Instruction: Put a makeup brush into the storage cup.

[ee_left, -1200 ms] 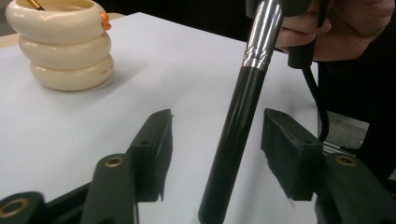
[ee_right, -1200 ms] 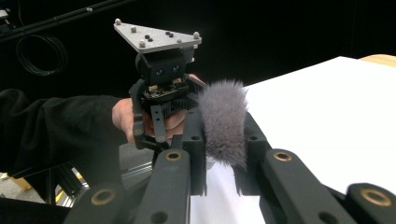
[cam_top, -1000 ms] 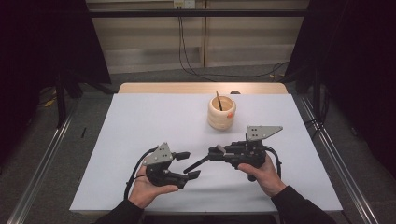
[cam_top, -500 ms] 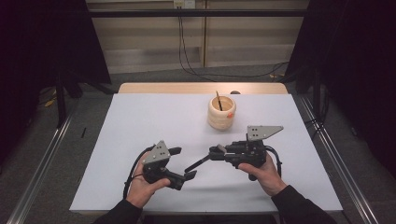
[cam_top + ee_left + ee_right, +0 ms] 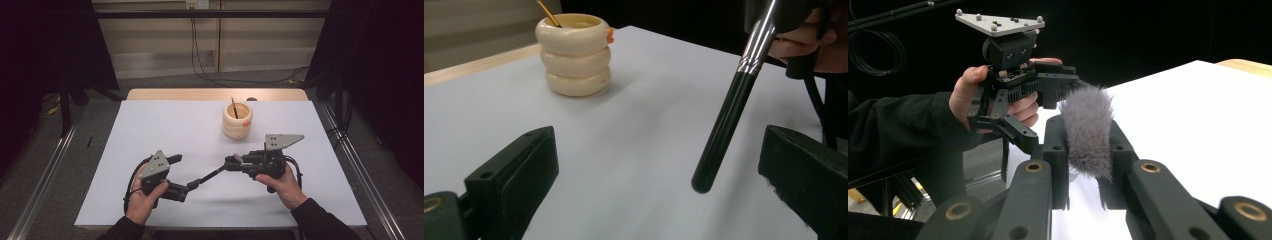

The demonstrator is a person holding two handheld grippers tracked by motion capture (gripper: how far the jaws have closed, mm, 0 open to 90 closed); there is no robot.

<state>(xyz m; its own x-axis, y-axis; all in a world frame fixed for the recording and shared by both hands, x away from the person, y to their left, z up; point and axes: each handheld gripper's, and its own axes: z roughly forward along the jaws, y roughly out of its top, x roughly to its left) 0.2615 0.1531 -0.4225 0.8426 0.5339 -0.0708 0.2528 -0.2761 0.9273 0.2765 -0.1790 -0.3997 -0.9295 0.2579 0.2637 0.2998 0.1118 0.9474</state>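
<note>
A black-handled makeup brush point(image 5: 210, 175) hangs level over the white table, its fluffy grey head point(image 5: 1087, 131) clamped in my right gripper point(image 5: 231, 162), which is shut on it. The handle point(image 5: 729, 115) slants down between the jaws of my left gripper point(image 5: 186, 173), whose jaws have just been opening. They now stand wide apart and neither pad touches the handle. In the right gripper view the left gripper point(image 5: 1018, 95) shows beyond the brush head. A cream ringed cup point(image 5: 237, 120) stands farther back with a thin stick point(image 5: 233, 107) in it.
The white table top point(image 5: 165, 125) ends in a wooden strip at the back edge point(image 5: 200, 94). Dark curtains flank both sides, and cables hang down the back wall. A small orange piece point(image 5: 246, 123) sits on the cup's side.
My left gripper's jaws have opened off the brush handle, and that hand has drawn back a little toward the near left. The right gripper and brush have stayed put.
</note>
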